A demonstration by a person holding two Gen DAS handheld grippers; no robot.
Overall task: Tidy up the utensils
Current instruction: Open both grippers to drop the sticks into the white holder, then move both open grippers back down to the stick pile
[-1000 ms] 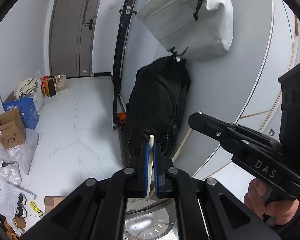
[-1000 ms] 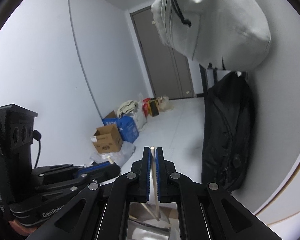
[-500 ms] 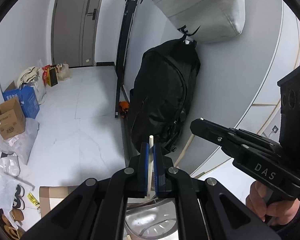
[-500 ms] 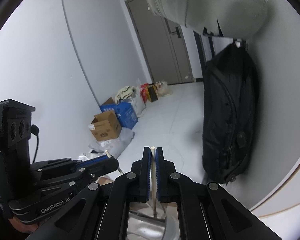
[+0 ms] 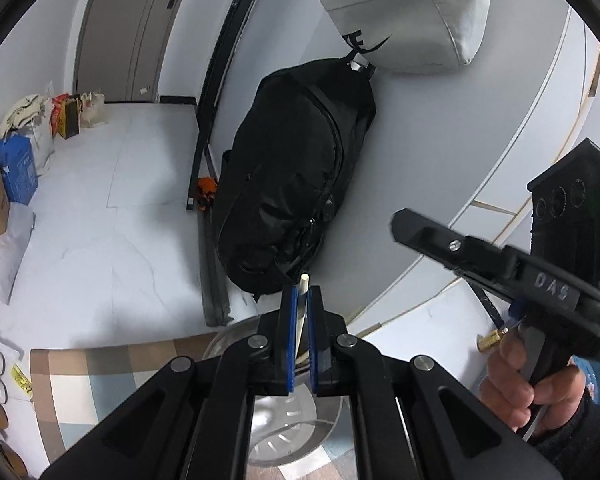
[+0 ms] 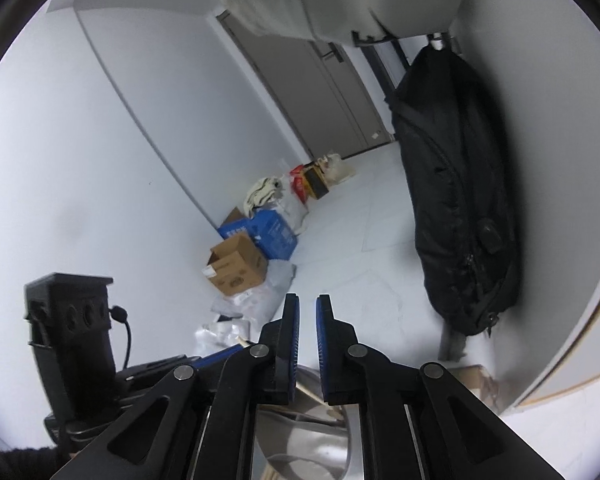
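The pale chopstick [image 5: 302,312] stands nearly upright, pinched between the blue pads [image 5: 291,332] of the left gripper [image 5: 301,320], its lower end reaching down over the steel perforated bowl [image 5: 288,436] directly below. The right gripper [image 6: 308,344] is opening, and nothing sits between its pads; pale sticks [image 6: 312,394] that look like chopsticks lie in the steel bowl [image 6: 300,444] beneath it.

The main risk, as I judge it, is the held chopstick slipping or swinging: it is clamped along a short stretch only, so a tilt of the wrist could let it pivot and land across the rim instead of inside. Letting go too high could make it bounce off the metal and roll onto the checked cloth [image 5: 112,380] or off the table edge to the floor. The two grippers are close together, the right one and the hand [image 5: 528,388] that carries it just beside the left, so a clash over the bowl is possible.

Farther out, a black backpack [image 5: 296,176] hangs on the wall under a grey bag [image 5: 412,12], well apart from the bowl. Cardboard boxes [image 6: 238,264] and bags lie on the floor by the door. None of that blocks the way down.
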